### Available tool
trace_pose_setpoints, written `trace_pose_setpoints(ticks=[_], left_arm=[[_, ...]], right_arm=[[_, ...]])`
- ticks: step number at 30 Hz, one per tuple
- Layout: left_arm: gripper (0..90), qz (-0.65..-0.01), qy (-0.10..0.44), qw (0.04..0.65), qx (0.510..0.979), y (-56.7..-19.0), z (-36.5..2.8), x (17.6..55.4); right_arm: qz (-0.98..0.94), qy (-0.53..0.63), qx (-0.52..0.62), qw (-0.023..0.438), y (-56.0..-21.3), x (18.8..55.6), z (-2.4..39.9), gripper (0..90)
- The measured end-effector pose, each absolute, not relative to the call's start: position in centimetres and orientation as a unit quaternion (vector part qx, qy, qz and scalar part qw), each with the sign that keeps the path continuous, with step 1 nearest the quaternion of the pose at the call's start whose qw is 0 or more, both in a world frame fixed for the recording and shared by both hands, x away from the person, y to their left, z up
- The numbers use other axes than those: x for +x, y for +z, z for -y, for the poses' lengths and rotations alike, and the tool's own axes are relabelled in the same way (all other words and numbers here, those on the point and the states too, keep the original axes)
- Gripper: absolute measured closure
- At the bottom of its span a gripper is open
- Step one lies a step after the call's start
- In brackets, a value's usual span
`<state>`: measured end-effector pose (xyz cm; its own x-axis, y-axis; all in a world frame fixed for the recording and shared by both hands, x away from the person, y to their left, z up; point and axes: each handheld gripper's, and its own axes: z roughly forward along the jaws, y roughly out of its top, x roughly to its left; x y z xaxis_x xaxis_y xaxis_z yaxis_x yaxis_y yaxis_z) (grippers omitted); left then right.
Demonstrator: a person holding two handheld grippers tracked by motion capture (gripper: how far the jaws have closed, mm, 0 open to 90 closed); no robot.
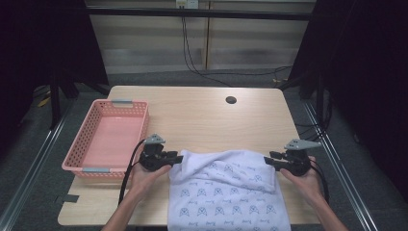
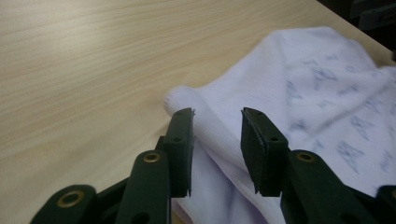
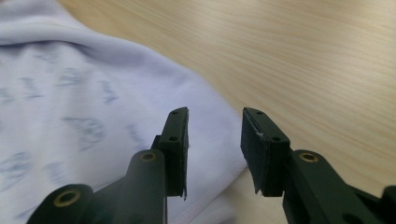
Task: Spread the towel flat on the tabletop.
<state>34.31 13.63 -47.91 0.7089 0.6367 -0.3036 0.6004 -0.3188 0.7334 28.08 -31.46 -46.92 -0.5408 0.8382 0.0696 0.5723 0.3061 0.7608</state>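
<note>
A white cloth (image 1: pixel 226 192) with a faint blue print lies on the near half of the wooden table (image 1: pixel 202 115), its far edge folded over into a soft roll and its near end hanging off the table's front edge. The left gripper (image 1: pixel 179 159) sits at the cloth's far left corner, and the right gripper (image 1: pixel 267 160) at its far right corner, each held in a hand coming up from below. In the left gripper view the jaws stand apart over the rolled corner of the cloth (image 2: pixel 289 93), with fabric lying under the gap and no pad pressing on it. In the right gripper view the jaws are likewise spread, above the cloth's edge (image 3: pixel 93 107) where it meets bare wood. A pink basket (image 1: pixel 89 144) stands on the table's left side, just beside the left hand (image 1: pixel 144 175).
</note>
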Motion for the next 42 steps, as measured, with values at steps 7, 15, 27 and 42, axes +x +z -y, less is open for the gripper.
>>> trace_pose_setpoints(ticks=[7, 15, 27, 42], left_arm=[[56.6, -0.378, 0.021, 0.423, 0.823, -49.4, -12.2, 35.3], [71.0, -0.34, 0.053, 0.414, 0.843, -49.4, -10.9, 34.5], [80.9, -0.31, 0.082, 0.515, 0.794, -43.9, -12.4, 33.4], [85.7, -0.332, 0.127, 0.544, 0.76, -38.6, -14.1, 37.0]], right_arm=[[-0.804, 0.326, 0.466, 0.173, -49.9, 30.9, 31.3, 50.0], [-0.804, 0.343, 0.46, 0.153, -50.1, 30.9, 30.6, 80.3], [-0.759, 0.42, 0.463, 0.182, -46.5, 30.0, 32.4, 85.9], [-0.722, 0.48, 0.443, 0.228, -38.3, 33.1, 32.9, 85.7]])
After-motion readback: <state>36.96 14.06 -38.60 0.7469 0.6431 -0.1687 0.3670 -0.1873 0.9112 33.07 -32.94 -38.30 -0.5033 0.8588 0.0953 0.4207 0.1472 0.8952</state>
